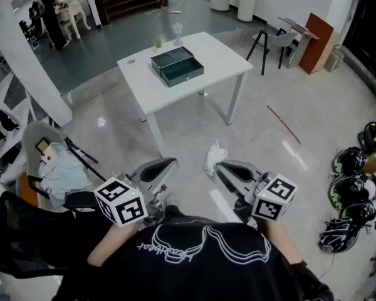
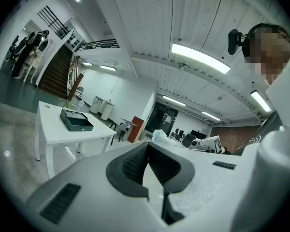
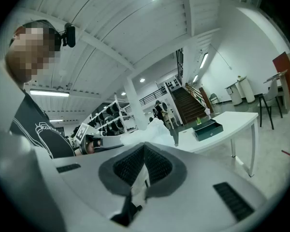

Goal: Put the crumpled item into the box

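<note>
**Crumpled item (image 1: 214, 157) in our right gripper (image 1: 219, 165), away from the box (image 1: 177, 66)**

We pinch the white crumpled item at our right jaw tips, pressed tight on it, above the floor. Our left gripper (image 1: 171, 163) has its jaws together, holding nothing. The open dark box sits on the white table (image 1: 219, 58), well apart from us.

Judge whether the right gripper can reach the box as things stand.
Probably not: the right gripper, its jaws shut on the crumpled item, is well short of the box; only floor lies between.
</note>
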`<action>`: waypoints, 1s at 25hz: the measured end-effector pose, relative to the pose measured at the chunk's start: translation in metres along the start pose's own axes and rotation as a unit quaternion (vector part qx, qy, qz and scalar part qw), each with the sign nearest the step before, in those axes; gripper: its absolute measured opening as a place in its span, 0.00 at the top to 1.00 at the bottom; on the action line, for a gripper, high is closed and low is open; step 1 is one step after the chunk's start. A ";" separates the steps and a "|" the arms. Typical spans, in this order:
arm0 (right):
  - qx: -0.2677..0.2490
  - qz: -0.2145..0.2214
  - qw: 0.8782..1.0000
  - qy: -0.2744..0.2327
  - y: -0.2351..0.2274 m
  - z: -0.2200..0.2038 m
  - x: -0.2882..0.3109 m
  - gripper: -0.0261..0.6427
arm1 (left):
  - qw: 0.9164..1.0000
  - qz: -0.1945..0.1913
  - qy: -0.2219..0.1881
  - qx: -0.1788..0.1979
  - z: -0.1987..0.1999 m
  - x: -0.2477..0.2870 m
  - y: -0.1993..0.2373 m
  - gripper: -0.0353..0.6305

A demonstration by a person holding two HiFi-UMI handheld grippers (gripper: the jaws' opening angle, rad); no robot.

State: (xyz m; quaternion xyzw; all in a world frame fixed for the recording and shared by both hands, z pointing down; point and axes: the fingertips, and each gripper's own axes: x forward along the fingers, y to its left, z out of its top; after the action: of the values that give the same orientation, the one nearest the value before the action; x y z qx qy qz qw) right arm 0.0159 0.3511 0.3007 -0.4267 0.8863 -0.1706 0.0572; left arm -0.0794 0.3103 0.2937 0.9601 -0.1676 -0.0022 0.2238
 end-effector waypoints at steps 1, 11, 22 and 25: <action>-0.001 -0.002 1.000 -0.004 0.001 0.001 -0.002 0.95 | 1.000 0.000 0.000 0.000 0.000 -0.001 -0.001 0.94; -0.007 -0.019 0.999 -0.035 0.004 0.014 -0.030 0.95 | 1.000 -0.013 0.003 0.025 0.003 0.006 -0.029 0.94; -0.011 -0.038 0.999 -0.015 -0.016 0.006 -0.009 0.95 | 1.000 -0.015 0.004 0.022 0.001 0.017 -0.005 0.94; -0.004 -0.043 0.999 -0.009 -0.034 0.006 0.001 0.95 | 1.000 -0.014 0.006 0.013 0.001 0.027 0.012 0.94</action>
State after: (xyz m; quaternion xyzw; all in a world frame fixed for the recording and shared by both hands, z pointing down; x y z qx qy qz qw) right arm 0.0414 0.3292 0.3067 -0.4661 0.8673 -0.1657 0.0564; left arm -0.0575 0.2912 0.2997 0.9651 -0.1528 0.0030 0.2124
